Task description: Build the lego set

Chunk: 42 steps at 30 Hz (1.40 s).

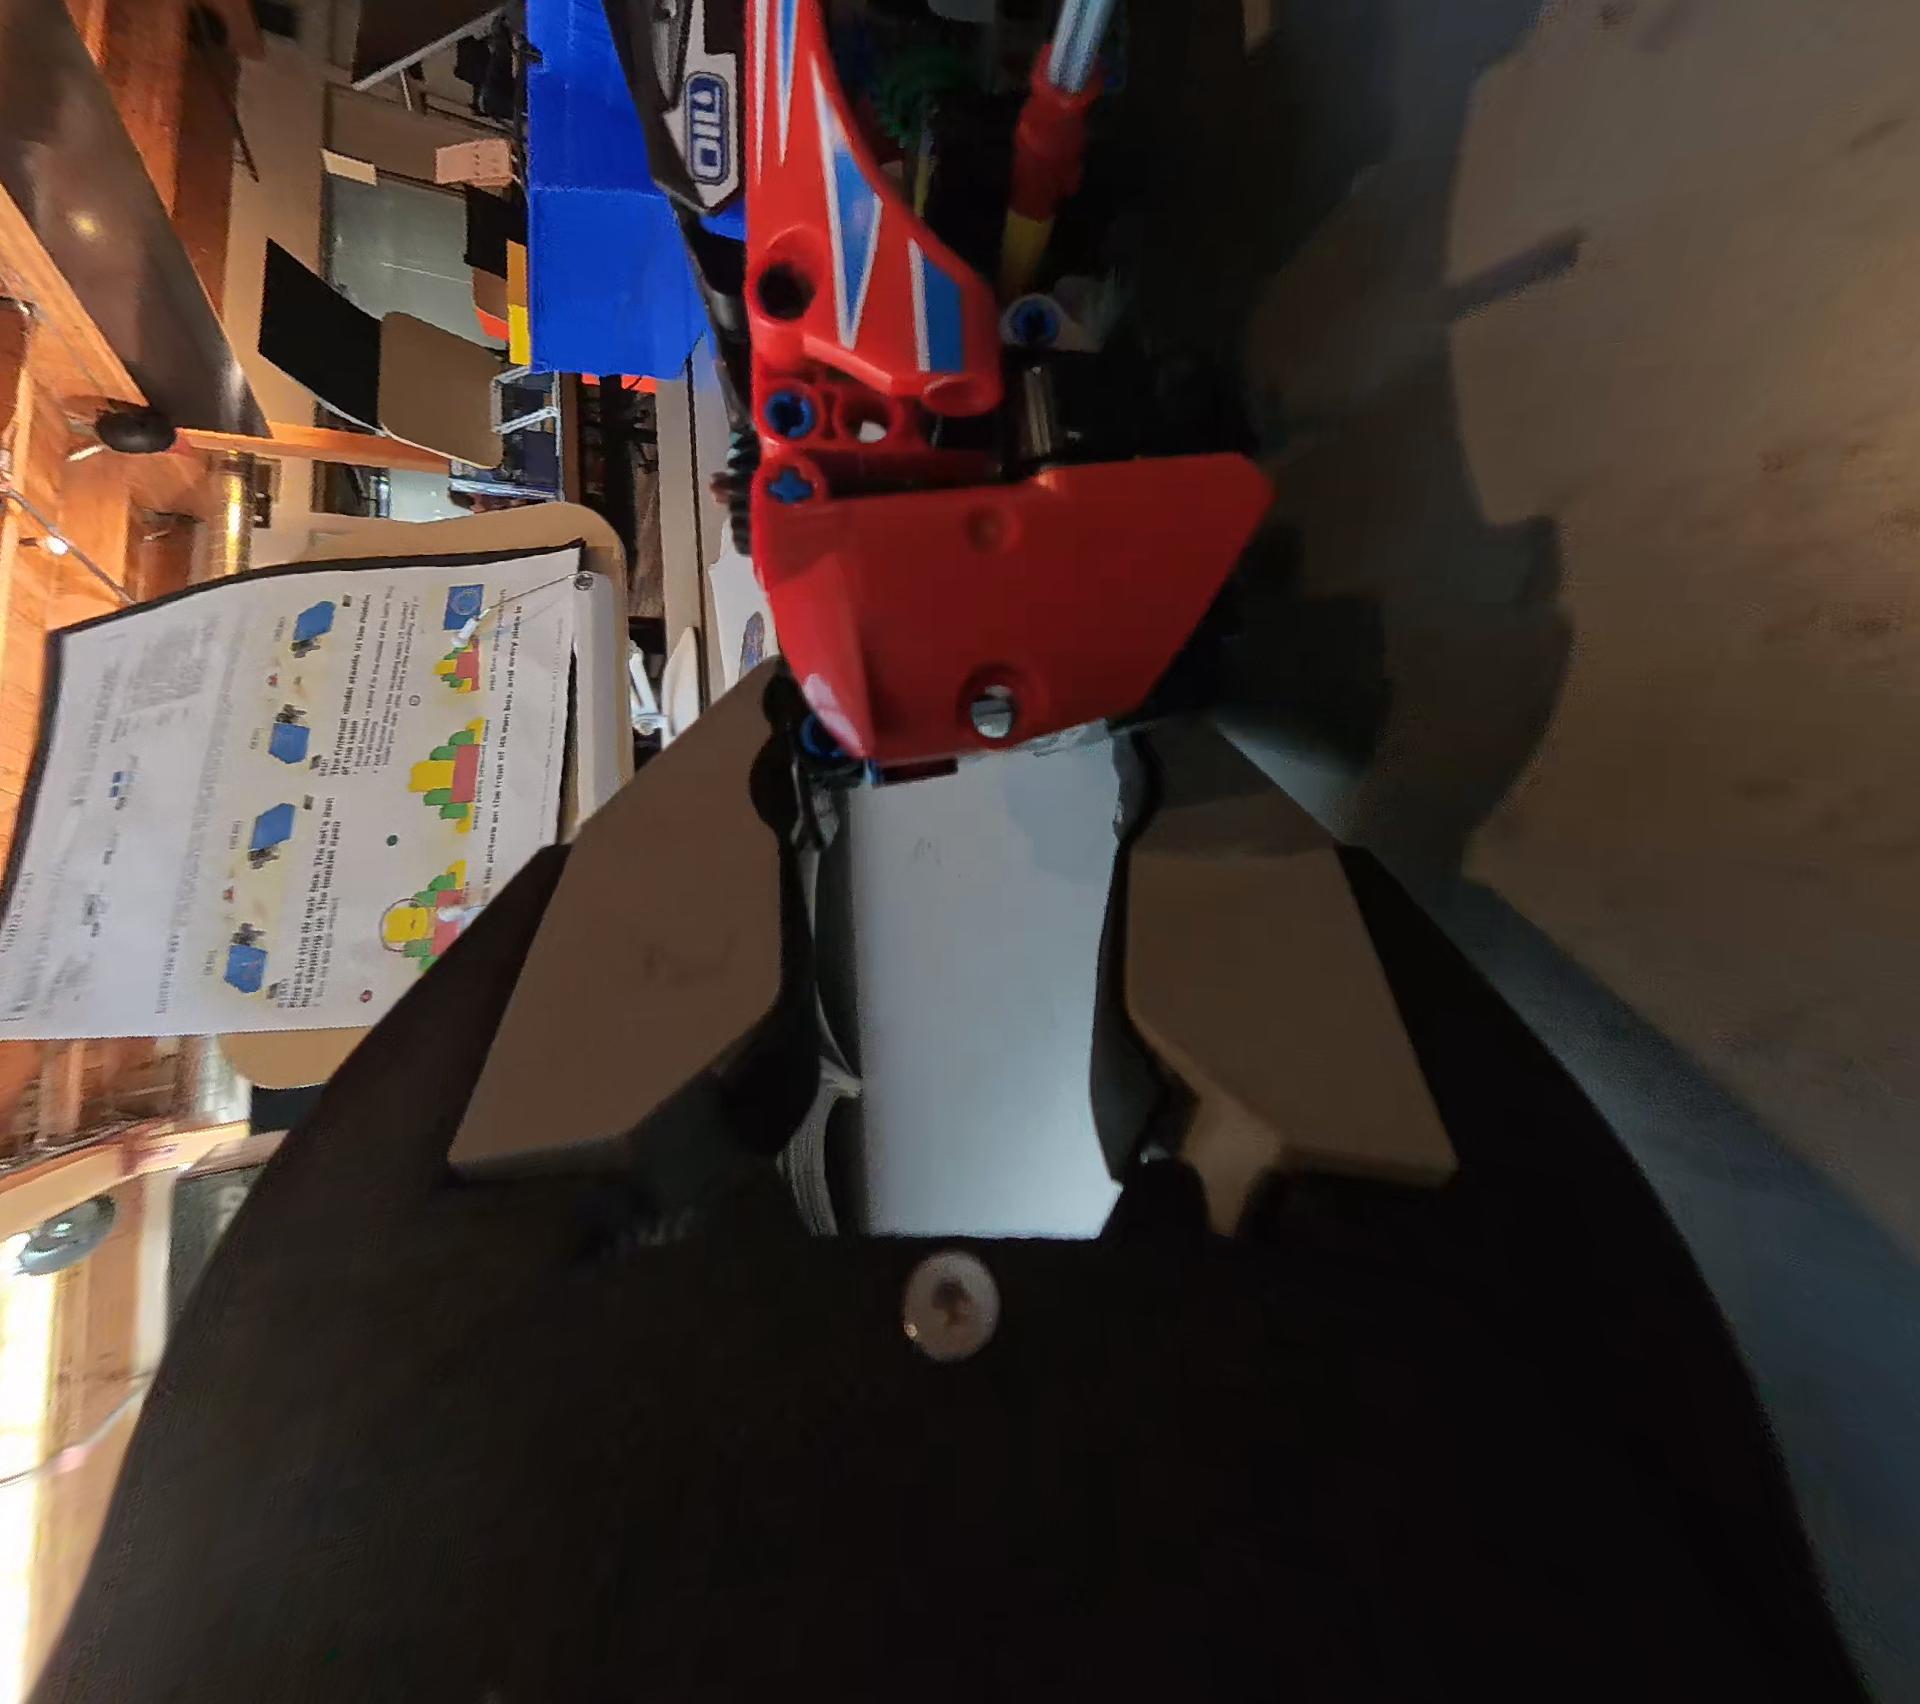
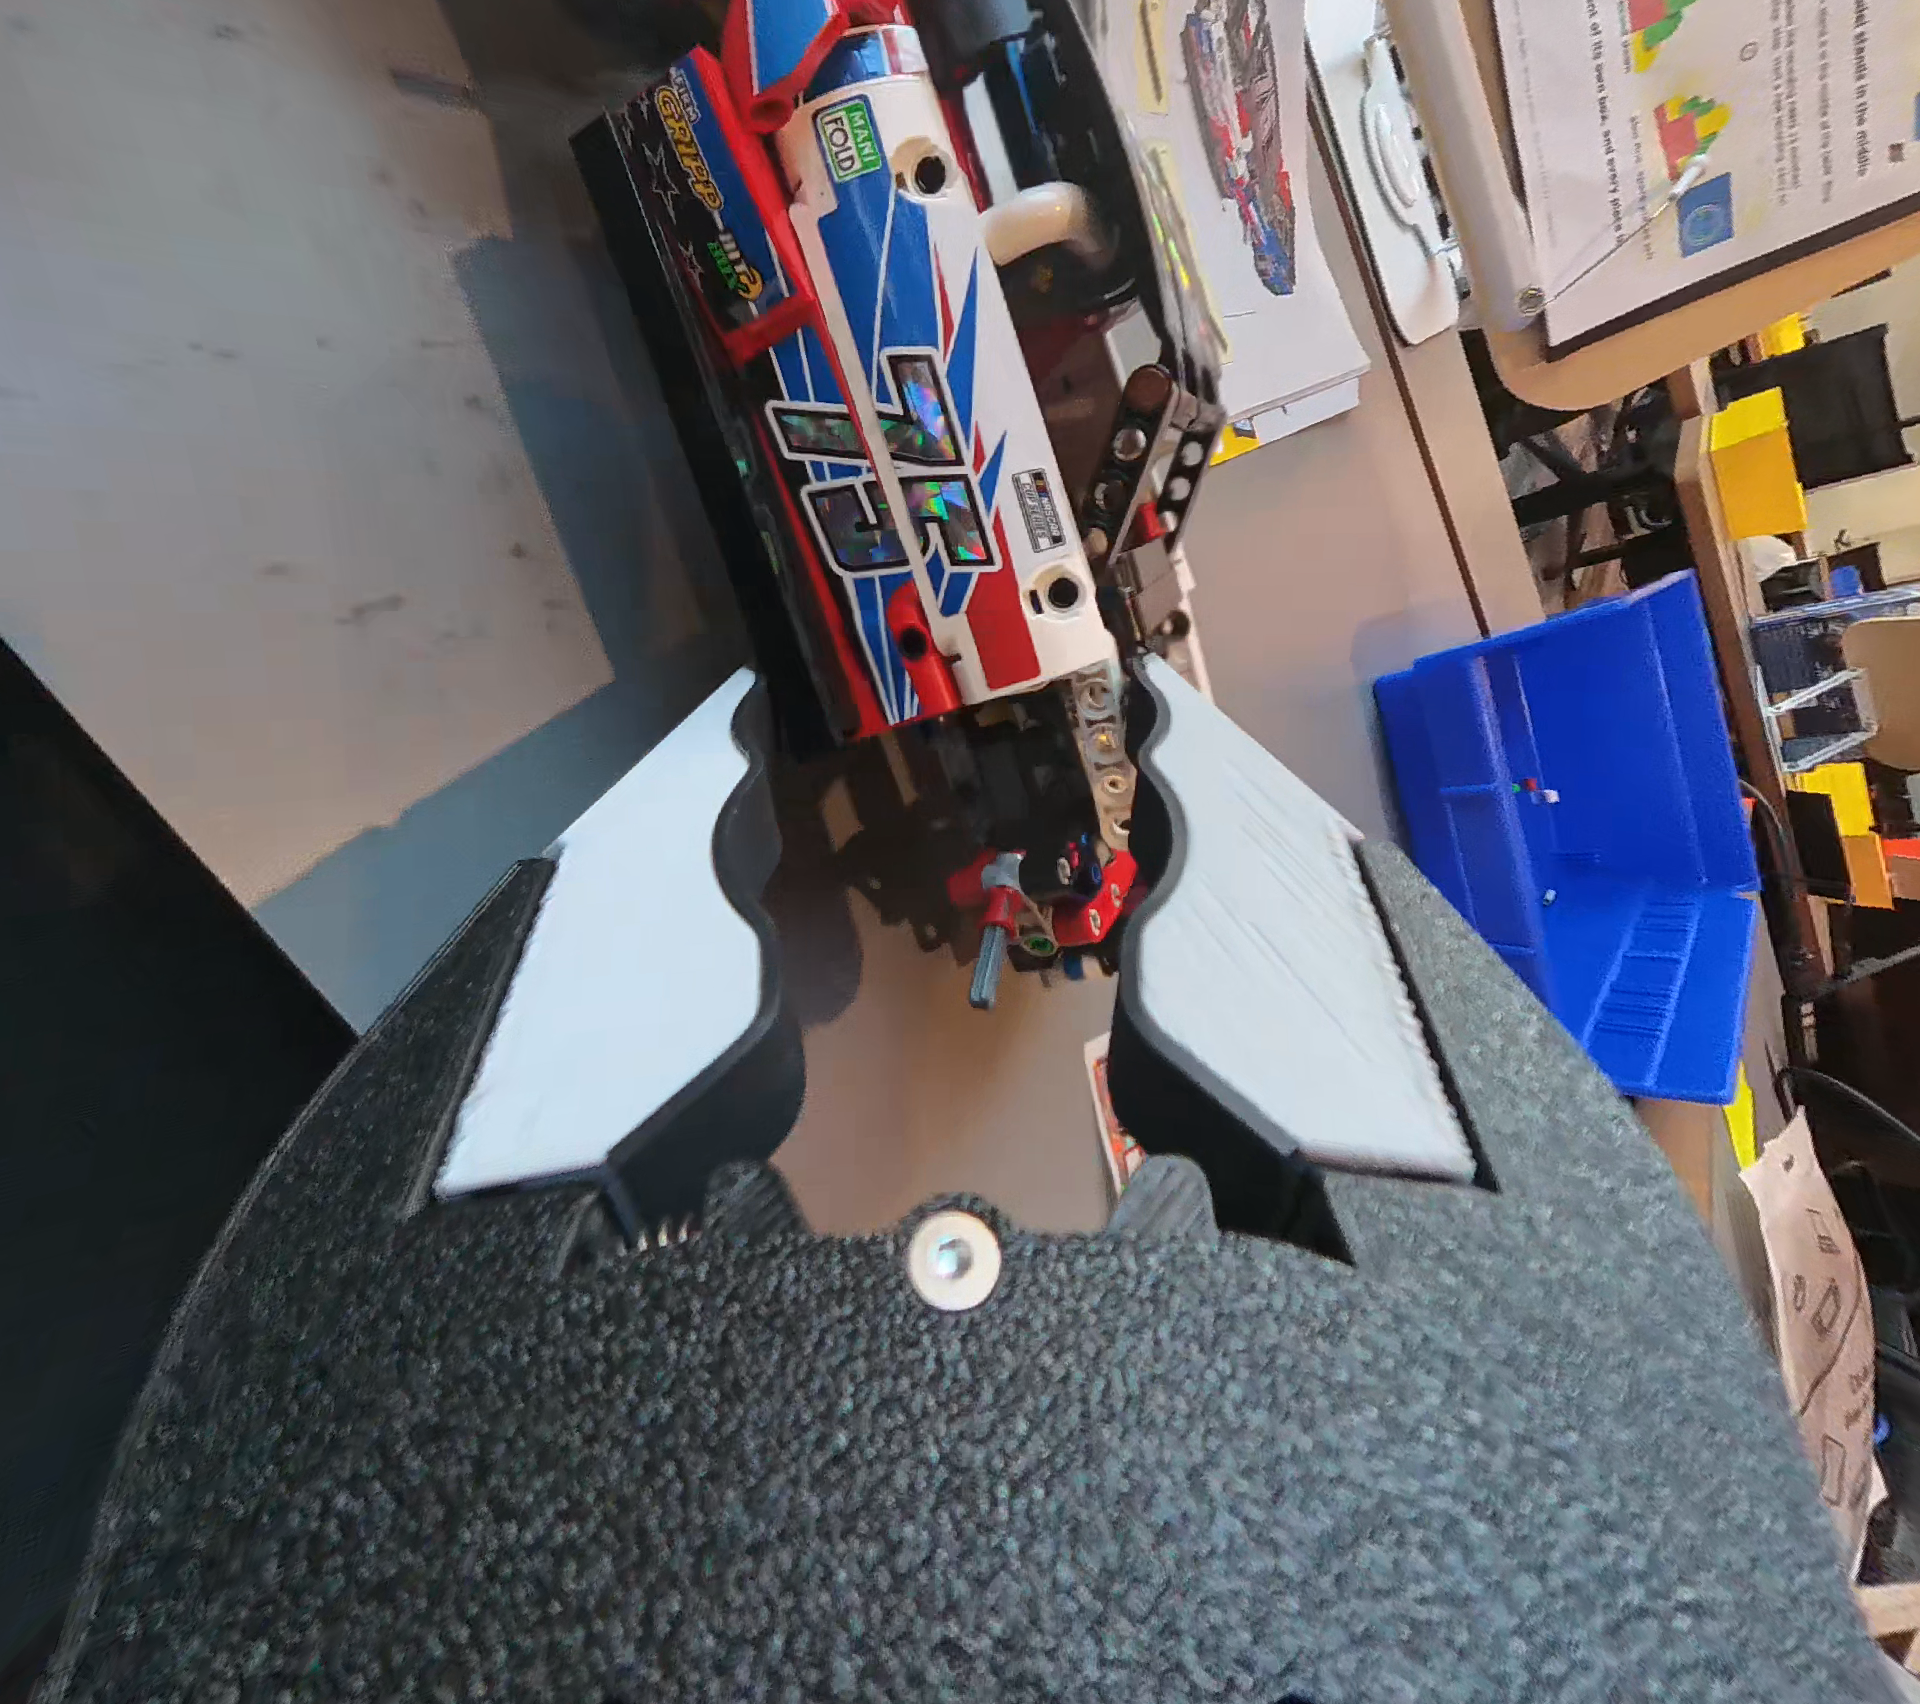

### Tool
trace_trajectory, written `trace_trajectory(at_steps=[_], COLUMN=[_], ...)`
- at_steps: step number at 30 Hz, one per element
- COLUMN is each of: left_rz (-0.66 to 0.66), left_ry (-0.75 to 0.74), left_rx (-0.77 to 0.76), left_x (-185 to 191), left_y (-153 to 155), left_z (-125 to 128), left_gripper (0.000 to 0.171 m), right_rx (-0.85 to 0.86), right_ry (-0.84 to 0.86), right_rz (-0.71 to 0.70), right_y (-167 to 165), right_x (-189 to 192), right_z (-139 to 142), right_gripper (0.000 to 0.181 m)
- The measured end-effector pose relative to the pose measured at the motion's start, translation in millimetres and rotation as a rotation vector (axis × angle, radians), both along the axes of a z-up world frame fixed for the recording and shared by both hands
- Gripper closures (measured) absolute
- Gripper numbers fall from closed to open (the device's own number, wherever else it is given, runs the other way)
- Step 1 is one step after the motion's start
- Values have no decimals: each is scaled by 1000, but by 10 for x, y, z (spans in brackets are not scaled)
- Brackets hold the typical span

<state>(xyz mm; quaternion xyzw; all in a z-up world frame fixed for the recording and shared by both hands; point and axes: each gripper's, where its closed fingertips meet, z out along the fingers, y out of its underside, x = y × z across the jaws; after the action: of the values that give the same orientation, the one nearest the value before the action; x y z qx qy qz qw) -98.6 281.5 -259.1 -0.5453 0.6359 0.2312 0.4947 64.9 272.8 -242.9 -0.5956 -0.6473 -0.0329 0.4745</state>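
Note:
The lego car, a red, blue and white racing model [image 1: 997,594], fills the middle of the left wrist view. It is turned on its side, and its red end panel sits at my fingertips. My left gripper [image 1: 951,714] is shut on that end, with a white panel running back between the tan pads [image 1: 644,948]. In the right wrist view the car [image 2: 914,407] shows its white numbered side panel and black chassis. My right gripper [image 2: 951,683] is shut on the car's other end. Black and grey beams and a small red joint [image 2: 1081,906] lie between the white fingers [image 2: 623,948].
A blue plastic bin [image 2: 1590,844] stands beside the car and also shows in the left wrist view [image 1: 592,200]. A printed sheet on a board [image 1: 291,781] [image 2: 1714,44] stands behind. An instruction booklet [image 2: 1226,96] lies on the grey table [image 2: 260,304]. One gripper's finger ends stand about 15 cm off the other's.

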Motion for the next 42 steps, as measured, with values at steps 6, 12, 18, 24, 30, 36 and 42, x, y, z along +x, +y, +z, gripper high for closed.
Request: trace_trajectory(at_steps=[6, 12, 18, 24, 30, 36, 42], left_rz=[-6, -6, 17, 180, 388, 420, 306], left_ry=[114, 258, 437, 536, 88, -377, -769], left_rx=[82, 128, 153, 32, -230, -428, -526], left_x=[0, -37, -191, -550, -789, -712, -390], left_y=[-24, -42, -19, -29, -306, -724, -1043], left_z=[11, 11, 62, 85, 220, 301, 312], left_gripper=[112, 111, 109, 92, 86, 86, 94], right_rx=[-51, -171, -218, -231, -242, -274, -366], right_ry=[-33, 28, 49, 72, 144, 308, 608], right_rz=[33, 40, 59, 61, 35, 6, -90], right_y=[-87, -79, -98, -119, -188, -200, 122], right_x=[41, 69, 50, 65, 235, 322, 551], right_z=[-183, -227, -262, -244, -103, 191, 435], right_gripper=[111, 112, 117, 116, 120, 122, 125])
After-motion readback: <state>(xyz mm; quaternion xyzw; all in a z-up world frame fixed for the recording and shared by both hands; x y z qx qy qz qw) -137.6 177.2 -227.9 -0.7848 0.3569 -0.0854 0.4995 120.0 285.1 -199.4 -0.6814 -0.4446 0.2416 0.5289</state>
